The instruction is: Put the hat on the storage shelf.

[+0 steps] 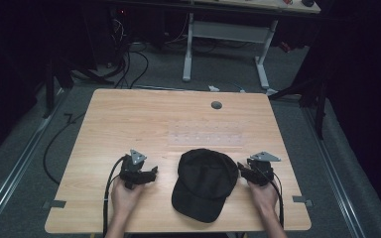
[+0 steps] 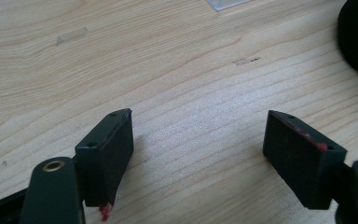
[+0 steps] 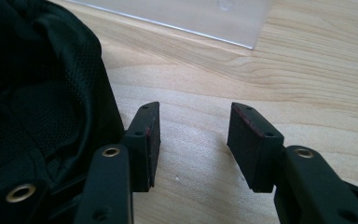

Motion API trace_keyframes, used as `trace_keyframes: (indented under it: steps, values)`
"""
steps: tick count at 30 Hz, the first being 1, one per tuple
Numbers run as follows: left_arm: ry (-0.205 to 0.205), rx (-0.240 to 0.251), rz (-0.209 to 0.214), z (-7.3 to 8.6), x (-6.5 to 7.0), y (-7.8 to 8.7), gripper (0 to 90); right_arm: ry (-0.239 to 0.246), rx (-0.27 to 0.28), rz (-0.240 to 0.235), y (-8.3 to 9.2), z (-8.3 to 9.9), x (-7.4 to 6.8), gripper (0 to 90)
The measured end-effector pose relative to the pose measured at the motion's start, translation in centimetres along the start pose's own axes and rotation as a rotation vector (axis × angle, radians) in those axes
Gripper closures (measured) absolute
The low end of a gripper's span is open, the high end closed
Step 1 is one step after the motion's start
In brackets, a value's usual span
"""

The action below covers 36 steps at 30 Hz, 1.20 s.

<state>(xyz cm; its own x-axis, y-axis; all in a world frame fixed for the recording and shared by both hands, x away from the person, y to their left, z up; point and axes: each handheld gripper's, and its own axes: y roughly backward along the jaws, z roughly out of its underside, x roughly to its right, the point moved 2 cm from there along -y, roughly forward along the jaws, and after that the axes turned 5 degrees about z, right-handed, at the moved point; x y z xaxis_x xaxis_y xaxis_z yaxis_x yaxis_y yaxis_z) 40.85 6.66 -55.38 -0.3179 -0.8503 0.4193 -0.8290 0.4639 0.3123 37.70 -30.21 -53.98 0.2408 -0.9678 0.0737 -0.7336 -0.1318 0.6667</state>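
While the black baseball cap [image 1: 204,182] lies at the table's [image 1: 129,114] near edge between both grippers, the right gripper [image 3: 193,140] is seen just beside its crown, jaws spread and empty, the left gripper [image 2: 198,154] likewise spread over bare wood, so an approach is judged underway, apparently calling next for a pinch on the fabric.

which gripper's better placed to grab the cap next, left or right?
Right, probably. The right gripper sits at the black cap, the crown just beside its open, empty jaws. The left gripper, also open, faces bare table, with the cap farther off at that view's edge.
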Motion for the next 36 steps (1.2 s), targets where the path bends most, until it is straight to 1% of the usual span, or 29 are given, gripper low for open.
trace_keyframes:
  steps: [3,6,7,8,9,11,12,13,14,16,19,20,23,25,29,32,33,34,36]
  values:
    - [-0.001,0.0,0.0,0.0,0.0,0.0,24.7,-0.012,0.0,-0.001,0.2,-0.1,0.2,53.9]
    - [0.0,0.0,0.0,0.0,0.0,0.0,24.7,-0.037,0.011,-0.015,0.8,-0.2,0.6,50.5]
    - [0.0,0.0,0.0,0.0,0.0,0.0,24.7,-0.037,0.011,-0.015,0.8,-0.2,0.6,50.5]
    - [0.0,0.0,0.0,0.0,0.0,0.0,24.7,-0.06,0.038,-0.039,1.5,-0.2,0.9,48.5]
    - [0.0,0.0,0.0,0.0,0.0,0.0,24.7,-0.063,0.042,-0.043,1.6,-0.2,1.0,47.3]
    - [0.0,-0.001,-0.001,0.0,0.0,0.1,24.8,-0.072,0.054,-0.065,2.0,-0.2,1.2,45.3]
    - [0.001,0.001,0.0,0.0,0.0,0.0,24.8,-0.072,0.066,-0.077,2.2,-0.2,1.2,45.5]
    - [0.001,0.001,0.0,0.0,0.0,0.0,24.8,-0.072,0.066,-0.077,2.2,-0.2,1.2,45.5]
    - [0.001,0.001,-0.001,0.0,0.0,0.0,24.8,-0.057,0.084,-0.09,2.5,-0.2,1.2,46.5]
    - [0.001,0.001,-0.001,0.0,0.0,0.0,24.8,-0.054,0.092,-0.097,2.7,-0.2,1.1,46.9]
    - [0.001,0.002,-0.001,0.0,0.0,0.0,24.8,-0.06,0.101,-0.109,3.0,-0.2,1.0,46.8]
    - [0.001,0.002,-0.002,0.0,0.0,0.0,24.8,-0.061,0.113,-0.115,3.3,-0.2,1.0,46.7]
    - [0.002,0.002,-0.001,0.0,0.0,0.0,24.8,-0.071,0.132,-0.15,3.8,-0.4,0.7,45.1]
    - [0.003,0.002,-0.001,0.0,0.0,0.0,24.9,-0.073,0.136,-0.165,4.2,-0.5,0.5,44.8]
    - [0.006,0.002,0.0,0.0,0.0,0.1,25.9,-0.04,0.142,-0.166,4.9,-0.7,-0.1,45.2]
    - [0.005,0.002,0.0,0.0,0.0,0.1,25.9,-0.032,0.152,-0.172,5.3,-0.8,-0.3,45.2]
    - [0.006,0.002,0.0,0.0,0.0,0.1,25.9,-0.036,0.16,-0.187,5.7,-0.9,-0.6,45.3]
    - [0.005,0.002,0.0,0.0,0.0,0.1,25.9,-0.036,0.16,-0.187,5.7,-0.9,-0.6,45.3]
    - [0.005,0.002,0.0,0.0,0.0,0.1,26.0,-0.035,0.17,-0.213,6.2,-1.0,-1.0,46.3]
